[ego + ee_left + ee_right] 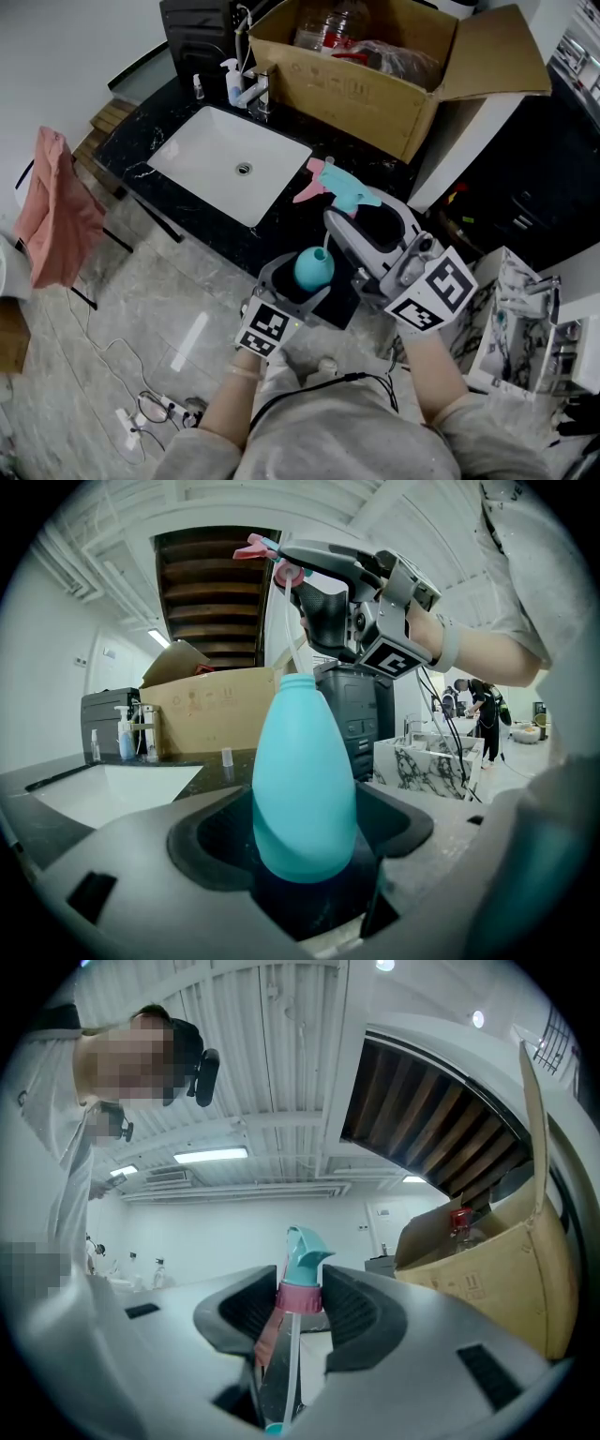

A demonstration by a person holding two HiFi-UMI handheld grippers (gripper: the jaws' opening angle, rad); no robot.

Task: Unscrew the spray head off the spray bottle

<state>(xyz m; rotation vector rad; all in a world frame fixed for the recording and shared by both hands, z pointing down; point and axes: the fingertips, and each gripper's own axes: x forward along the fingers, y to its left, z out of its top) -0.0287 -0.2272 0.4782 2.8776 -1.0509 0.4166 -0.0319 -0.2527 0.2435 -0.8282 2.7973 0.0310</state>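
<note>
Left gripper (305, 819) clamps bottle (305, 771) upright; right gripper (300, 1302) grips spray head (305, 1246) by collar, above bottle neck

Workshop hall: vanity sink (202, 150), cardboard box (356, 94)

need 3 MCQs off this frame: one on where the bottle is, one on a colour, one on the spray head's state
1. Where is the teal bottle?
A. In the sink
B. Between the jaws of the left gripper
C. In the cardboard box

2. What colour is the collar of the spray head?
A. Pink
B. Black
C. Yellow

3. The spray head is:
A. Screwed onto the bottle
B. Lying on the counter
C. Off the bottle's neck, held by the right gripper

Answers:
1 B: the left gripper view shows its pads closed on the bottle's body.
2 A: the ring under the teal head is pink.
3 C: the bottle's neck is bare, and the right gripper's pads clamp the collar.
</note>
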